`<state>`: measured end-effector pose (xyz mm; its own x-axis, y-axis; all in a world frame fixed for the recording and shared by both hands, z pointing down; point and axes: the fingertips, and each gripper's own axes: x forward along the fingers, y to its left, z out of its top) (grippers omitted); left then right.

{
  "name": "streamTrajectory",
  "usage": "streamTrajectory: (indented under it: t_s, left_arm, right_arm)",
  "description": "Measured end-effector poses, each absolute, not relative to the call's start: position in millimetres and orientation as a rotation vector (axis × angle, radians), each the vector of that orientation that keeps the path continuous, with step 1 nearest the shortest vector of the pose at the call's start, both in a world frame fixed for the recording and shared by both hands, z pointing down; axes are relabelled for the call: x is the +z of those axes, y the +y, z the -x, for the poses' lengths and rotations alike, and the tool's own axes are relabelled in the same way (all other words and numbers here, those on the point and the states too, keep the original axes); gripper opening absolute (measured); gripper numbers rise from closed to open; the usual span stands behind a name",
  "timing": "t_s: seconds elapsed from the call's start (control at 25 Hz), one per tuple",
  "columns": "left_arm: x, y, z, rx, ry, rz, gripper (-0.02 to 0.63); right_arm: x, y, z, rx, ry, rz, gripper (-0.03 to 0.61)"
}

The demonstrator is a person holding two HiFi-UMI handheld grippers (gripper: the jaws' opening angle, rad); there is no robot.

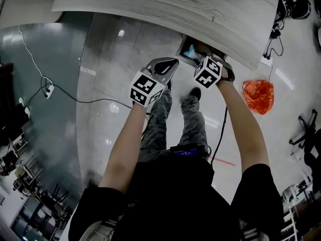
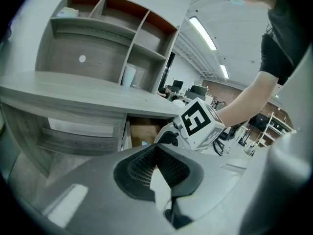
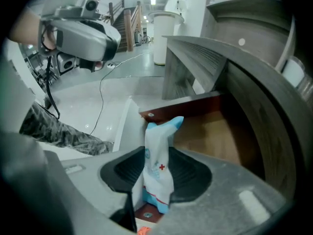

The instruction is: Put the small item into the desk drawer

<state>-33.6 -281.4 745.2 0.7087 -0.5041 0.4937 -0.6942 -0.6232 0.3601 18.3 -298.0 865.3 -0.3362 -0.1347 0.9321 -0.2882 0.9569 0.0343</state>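
Note:
The small item is a white and light-blue packet (image 3: 158, 166) with a red cross mark. My right gripper (image 3: 157, 156) is shut on it and holds it upright over the open desk drawer (image 3: 211, 132), whose wooden inside is bare. In the head view the packet (image 1: 190, 52) shows at the drawer mouth (image 1: 181, 47), under the desk top (image 1: 165, 9), with my right gripper (image 1: 216, 67) beside it. My left gripper (image 1: 163, 67) hovers just left of the drawer, shut with nothing in it. Its own view shows the closed jaws (image 2: 157, 150) pointing at the drawer (image 2: 142, 131).
An orange bag (image 1: 259, 95) lies on the floor right of the desk. Cables and a power strip (image 1: 48, 90) lie on the floor at left. Shelves (image 2: 112, 38) with a white cup (image 2: 128, 76) stand on the desk. The person's legs (image 1: 173, 119) are below the grippers.

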Motion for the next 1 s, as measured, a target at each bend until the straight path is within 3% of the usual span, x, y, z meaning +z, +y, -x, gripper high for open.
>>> streamTrajectory:
  t_s: [0.84, 1.0]
  left_arm:
    - [738.9, -275.5, 33.5, 0.5, -0.921, -2.374, 0.0]
    - [733.3, -273.9, 30.5, 0.504, -0.914, -2.382, 0.0]
  right_arm:
    - [854.0, -296.5, -17.3, 0.146, -1.964, -0.341, 0.15]
    - [840.2, -299.3, -20.6, 0.13, -1.982, -0.383, 0.093]
